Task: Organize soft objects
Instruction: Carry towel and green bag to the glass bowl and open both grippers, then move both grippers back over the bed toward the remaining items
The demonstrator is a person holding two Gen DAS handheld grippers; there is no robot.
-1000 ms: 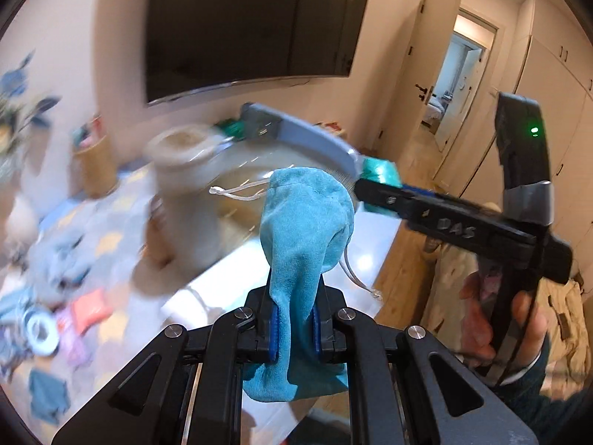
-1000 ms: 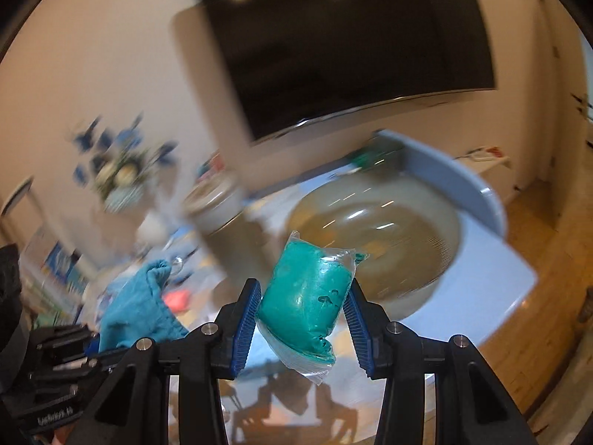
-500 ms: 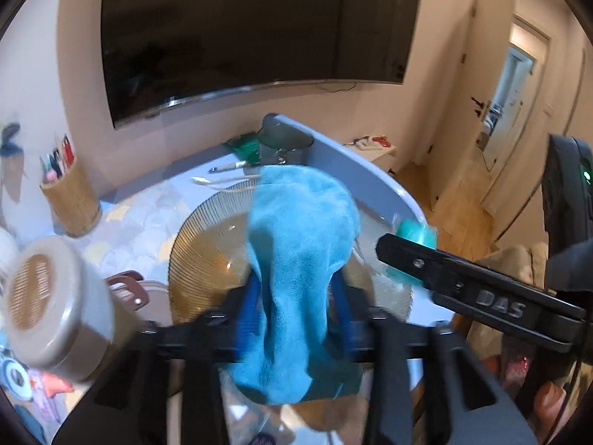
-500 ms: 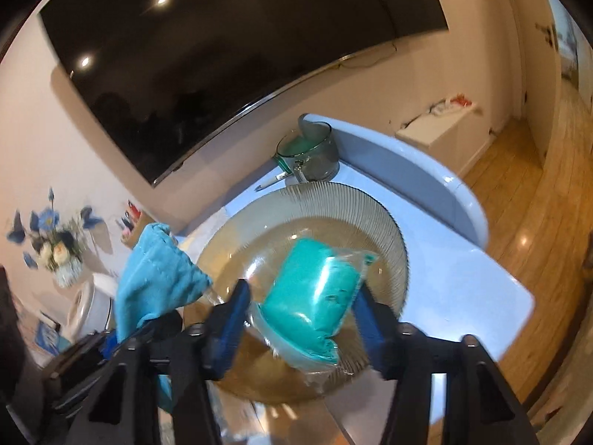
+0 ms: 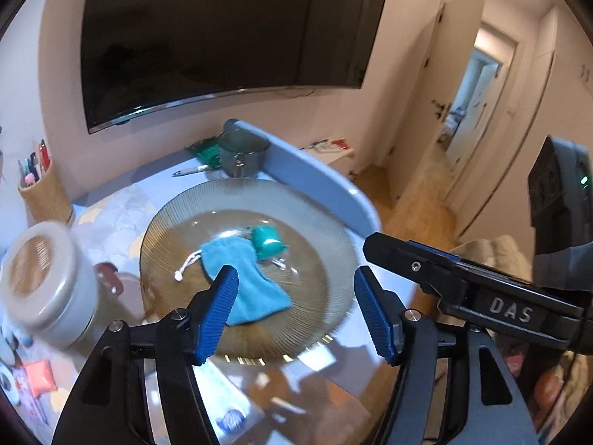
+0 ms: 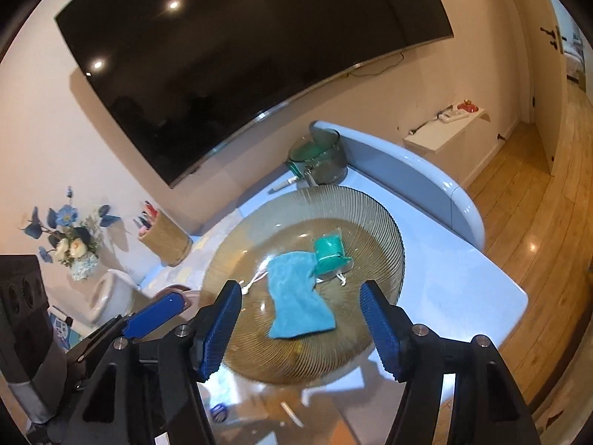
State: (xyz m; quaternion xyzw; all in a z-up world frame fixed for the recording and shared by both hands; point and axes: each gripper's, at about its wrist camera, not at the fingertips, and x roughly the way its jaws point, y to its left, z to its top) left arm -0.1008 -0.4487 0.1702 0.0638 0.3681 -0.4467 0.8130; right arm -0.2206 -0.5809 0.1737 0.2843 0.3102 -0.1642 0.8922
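A blue drawstring pouch [image 5: 244,278] [image 6: 296,293] lies flat in a ribbed amber glass plate [image 5: 326,233] [image 6: 385,230]. A teal putty lump in clear wrap [image 5: 266,241] [image 6: 328,254] lies beside it at the far side, touching the pouch's edge. My left gripper [image 5: 296,313] is open and empty, held above the plate's near rim. My right gripper [image 6: 302,330] is open and empty, also above the near rim. The right gripper shows in the left wrist view [image 5: 463,282]; the left gripper's blue finger [image 6: 153,313] shows in the right wrist view.
A small metal pot [image 5: 242,152] [image 6: 320,157] and a pen stand behind the plate. A woven pen holder [image 5: 44,193] [image 6: 166,235], a beige lidded jar [image 5: 44,285] and a flower vase [image 6: 74,248] stand to the left. The table's raised blue edge [image 5: 318,174] curves at right.
Both grippers opened and let go of their loads. The pouch and the teal putty now lie in the plate, and both grippers have pulled back toward the near rim.
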